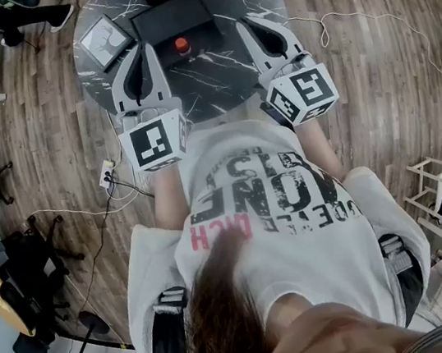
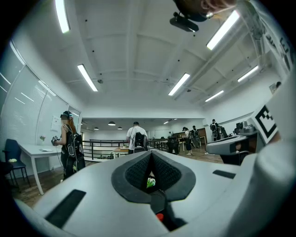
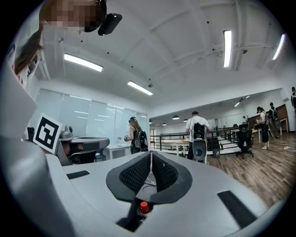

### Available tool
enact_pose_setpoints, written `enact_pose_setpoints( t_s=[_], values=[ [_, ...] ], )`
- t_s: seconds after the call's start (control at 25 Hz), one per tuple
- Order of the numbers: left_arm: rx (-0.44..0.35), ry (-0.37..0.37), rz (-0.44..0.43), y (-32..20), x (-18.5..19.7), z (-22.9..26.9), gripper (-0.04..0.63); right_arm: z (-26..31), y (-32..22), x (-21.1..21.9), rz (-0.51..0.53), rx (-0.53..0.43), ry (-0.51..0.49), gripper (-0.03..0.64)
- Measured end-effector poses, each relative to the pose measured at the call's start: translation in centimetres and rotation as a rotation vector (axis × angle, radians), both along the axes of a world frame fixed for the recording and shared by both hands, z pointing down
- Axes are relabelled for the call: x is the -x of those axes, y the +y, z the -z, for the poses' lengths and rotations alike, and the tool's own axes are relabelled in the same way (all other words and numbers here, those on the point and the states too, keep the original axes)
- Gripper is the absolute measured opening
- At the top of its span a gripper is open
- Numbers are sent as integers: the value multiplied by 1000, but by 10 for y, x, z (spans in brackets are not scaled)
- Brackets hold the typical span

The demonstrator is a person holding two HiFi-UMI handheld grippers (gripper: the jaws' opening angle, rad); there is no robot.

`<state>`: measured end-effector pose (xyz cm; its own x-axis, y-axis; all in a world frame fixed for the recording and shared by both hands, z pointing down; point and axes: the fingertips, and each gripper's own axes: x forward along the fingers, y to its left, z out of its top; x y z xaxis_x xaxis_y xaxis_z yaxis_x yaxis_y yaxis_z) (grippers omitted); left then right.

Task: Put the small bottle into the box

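The big dark print on my white shirt (image 1: 298, 242) reads ONE. My two tongs, the left gripper (image 1: 143, 51) and the right gripper (image 1: 247, 26), are pressed together on nothing. One red-capped small bottle (image 1: 181, 46) stands between their tips on the round, white-veined dark marble table (image 1: 218, 80), just before one black rectangular box (image 1: 155, 22).

Red-cap btl (image 1: 181, 46), blk box (image 1: 175, 19), marbled table (image 1: 226, 79)

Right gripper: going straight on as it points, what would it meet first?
Likely nothing close: right gripper, shut, points level above the table; the small bottle sits ahead but lower, though depth is unclear.
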<state>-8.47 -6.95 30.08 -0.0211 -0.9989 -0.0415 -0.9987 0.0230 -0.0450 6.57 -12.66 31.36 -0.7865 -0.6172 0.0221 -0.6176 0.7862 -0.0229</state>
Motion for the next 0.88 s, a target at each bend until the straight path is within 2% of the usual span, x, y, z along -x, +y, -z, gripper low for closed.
enact_pose_setpoints(
  t_s=[0.36, 0.88],
  values=[
    [-6, 0, 17, 19, -5, -1, 3, -2, 8, -9, 0, 2, 8, 9],
    [6, -3, -1, 36, -20, -7, 3, -4, 20, -25, 2, 9, 12, 9]
  ],
)
